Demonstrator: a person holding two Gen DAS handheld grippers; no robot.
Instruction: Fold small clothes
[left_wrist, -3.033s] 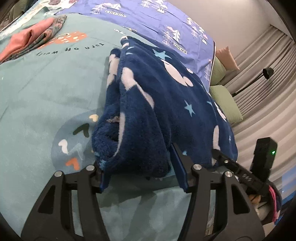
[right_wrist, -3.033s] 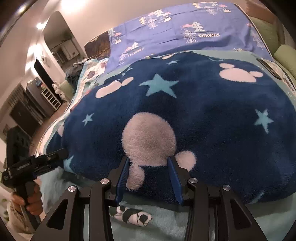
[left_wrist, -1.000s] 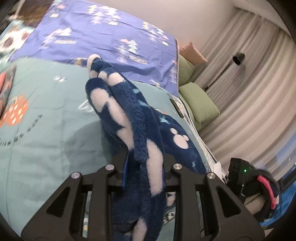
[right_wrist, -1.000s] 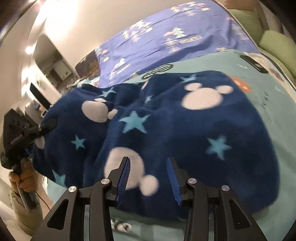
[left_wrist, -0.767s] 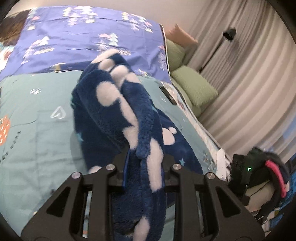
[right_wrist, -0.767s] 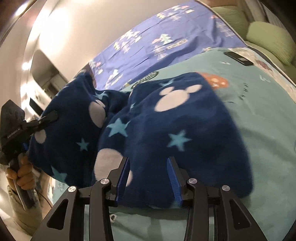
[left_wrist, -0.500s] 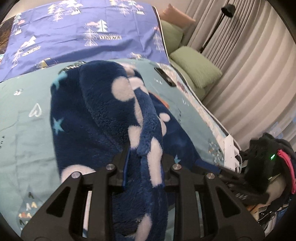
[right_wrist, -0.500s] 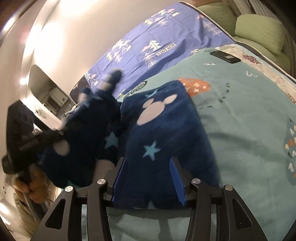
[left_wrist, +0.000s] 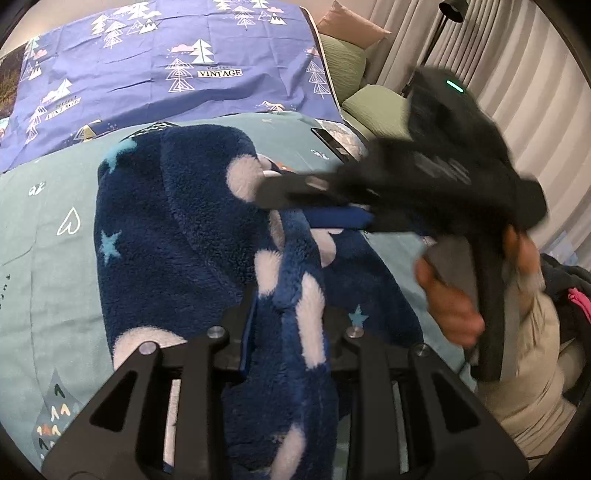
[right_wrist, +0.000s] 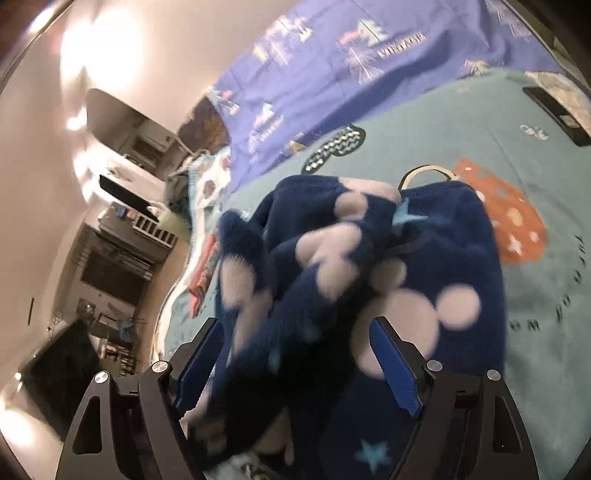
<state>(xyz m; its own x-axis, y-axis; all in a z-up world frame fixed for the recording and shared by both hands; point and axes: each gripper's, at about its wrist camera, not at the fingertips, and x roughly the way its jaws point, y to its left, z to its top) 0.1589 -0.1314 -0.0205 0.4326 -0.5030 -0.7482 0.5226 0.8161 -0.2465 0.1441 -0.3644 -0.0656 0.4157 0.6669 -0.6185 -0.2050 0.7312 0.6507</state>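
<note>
Navy fleece garment (left_wrist: 173, 229) lies bunched on teal bedspread (left_wrist: 48, 236), centre of bed. Left gripper (left_wrist: 288, 332) pinches thick doubled edge at 6 o'clock. Right gripper (right_wrist: 295, 354) spread wide, fleece between jaws, not clamped. Likely soft, bulky, light, non-slippery; grip thick hems or corners, not mid-panel.

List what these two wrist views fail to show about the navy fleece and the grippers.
- Left wrist view: the left gripper is shut on the navy fleece; the pinched edge is buried between the fingers.
- Left wrist view: the right gripper crosses in motion blur, covering the fleece's far right part.
- Right wrist view: the fleece is smeared by blur; fold lines unreadable.
- Right wrist view: the fleece's near end is cut off by the bottom edge.
</note>
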